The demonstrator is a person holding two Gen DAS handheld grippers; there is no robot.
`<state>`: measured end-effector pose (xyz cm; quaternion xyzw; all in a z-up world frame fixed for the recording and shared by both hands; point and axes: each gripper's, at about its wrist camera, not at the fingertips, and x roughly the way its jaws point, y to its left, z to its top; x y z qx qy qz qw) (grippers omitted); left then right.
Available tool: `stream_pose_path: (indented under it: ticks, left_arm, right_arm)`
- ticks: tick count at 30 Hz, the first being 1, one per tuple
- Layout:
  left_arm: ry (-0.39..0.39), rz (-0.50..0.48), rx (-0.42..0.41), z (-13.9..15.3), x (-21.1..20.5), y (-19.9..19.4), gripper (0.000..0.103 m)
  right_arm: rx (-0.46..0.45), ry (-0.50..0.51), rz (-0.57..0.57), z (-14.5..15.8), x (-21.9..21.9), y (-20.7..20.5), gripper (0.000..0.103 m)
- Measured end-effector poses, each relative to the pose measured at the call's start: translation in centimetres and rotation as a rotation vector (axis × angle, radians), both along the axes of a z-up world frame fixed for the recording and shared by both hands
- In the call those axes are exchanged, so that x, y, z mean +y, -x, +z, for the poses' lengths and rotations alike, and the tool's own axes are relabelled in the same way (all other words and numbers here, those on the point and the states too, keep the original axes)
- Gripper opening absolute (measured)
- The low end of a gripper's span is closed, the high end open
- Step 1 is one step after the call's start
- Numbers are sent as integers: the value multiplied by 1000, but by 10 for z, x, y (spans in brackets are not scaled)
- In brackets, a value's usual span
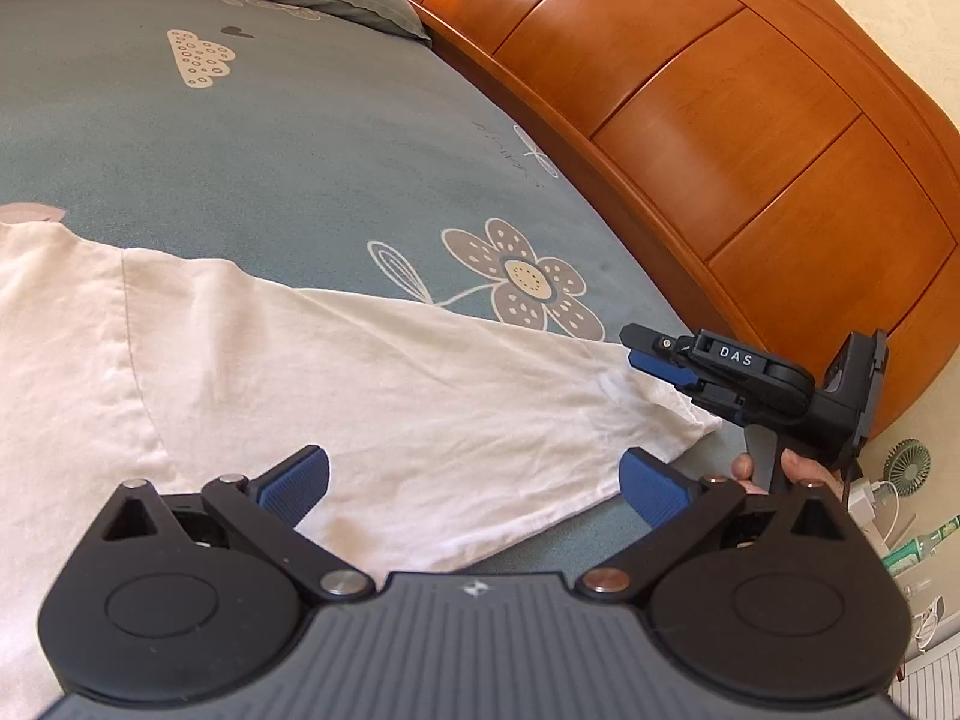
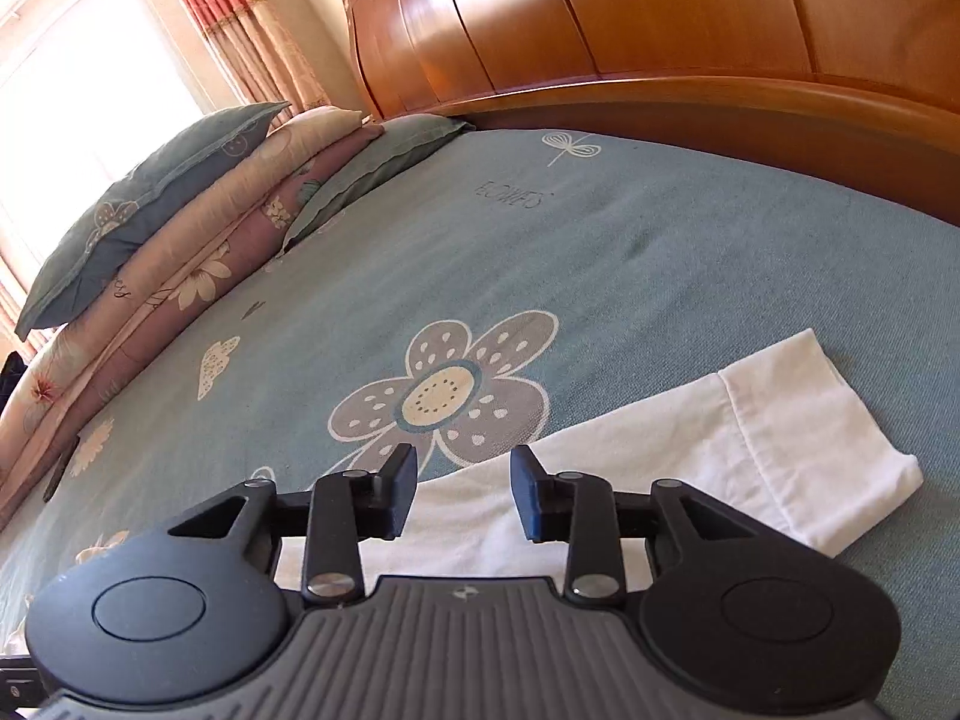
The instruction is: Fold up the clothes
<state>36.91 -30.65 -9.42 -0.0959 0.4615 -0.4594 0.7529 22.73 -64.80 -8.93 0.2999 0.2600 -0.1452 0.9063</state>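
While both point down at the bed, the left gripper (image 1: 474, 486) hovers wide open and empty over the white T-shirt (image 1: 270, 396) spread flat beneath it. To its right, the right gripper (image 2: 462, 492), held by a hand (image 1: 774, 468), is partly open with nothing between its pads, above the shirt's sleeve (image 2: 798, 420). Ahead lie the teal flower-print bedsheet (image 2: 600, 252), stacked pillows (image 2: 180, 228) far left, and a wooden headboard (image 1: 750, 120) beyond. Readable: "DAS" on the right gripper, "FLOWERS" on the sheet.
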Motion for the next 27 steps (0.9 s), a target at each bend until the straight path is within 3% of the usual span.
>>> stream_pose_path:
  ticks: [2,6,9,11,15,17,20,27]
  left_arm:
    - [0,-29,19,-5,0,8,102]
    - [7,-45,64,-15,2,17,102]
    - [55,-5,62,1,11,14,102]
    - [89,22,39,16,20,14,102]
    - [0,89,-49,39,42,24,102]
    - [-114,141,-95,43,55,32,102]
    - [-274,196,-171,43,78,55,102]
    - [-411,215,-289,21,137,112,102]
  right_arm:
    - [-8,2,2,6,1,2,48]
    - [7,40,3,15,7,4,49]
    - [2,45,23,22,11,7,52]
    - [-3,57,37,28,14,8,59]
    - [-9,72,59,38,26,5,71]
    - [2,77,85,40,37,0,81]
    - [32,102,157,43,63,-12,82]
    - [120,201,348,38,141,-42,90]
